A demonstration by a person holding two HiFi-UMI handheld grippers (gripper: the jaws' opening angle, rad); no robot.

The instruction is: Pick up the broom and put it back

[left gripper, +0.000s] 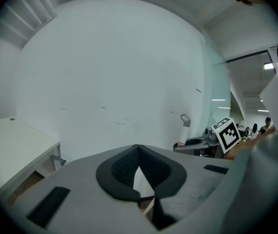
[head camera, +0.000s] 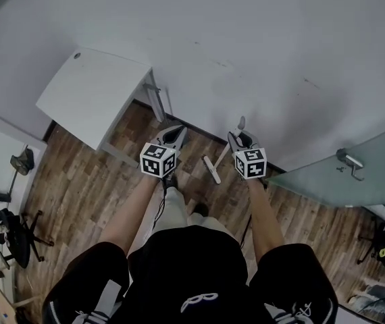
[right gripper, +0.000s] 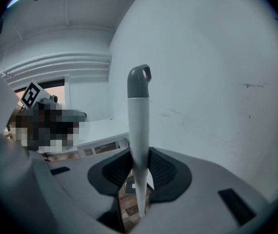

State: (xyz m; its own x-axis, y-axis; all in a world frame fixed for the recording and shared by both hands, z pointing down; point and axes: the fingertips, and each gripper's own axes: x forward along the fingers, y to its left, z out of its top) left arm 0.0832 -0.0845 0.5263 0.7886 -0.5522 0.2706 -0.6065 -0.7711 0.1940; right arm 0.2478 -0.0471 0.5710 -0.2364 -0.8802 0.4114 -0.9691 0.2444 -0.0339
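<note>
Broom (right gripper: pixel 139 126), white stick with grey loop end, stands upright, clenched between the black pads of the right gripper (right gripper: pixel 140 162); its white head (head camera: pixel 211 169) shows low over the brown wood-plank floor (head camera: pixel 78 181), between both arms. Left gripper (left gripper: pixel 139 147) pinched closed, empty. Plain white wall (head camera: pixel 246 46) close ahead. White rectangular desk (head camera: pixel 91 93) left, against the wall. Frosted glass door (head camera: pixel 361 181) right. Open floor between desk and door.
</note>
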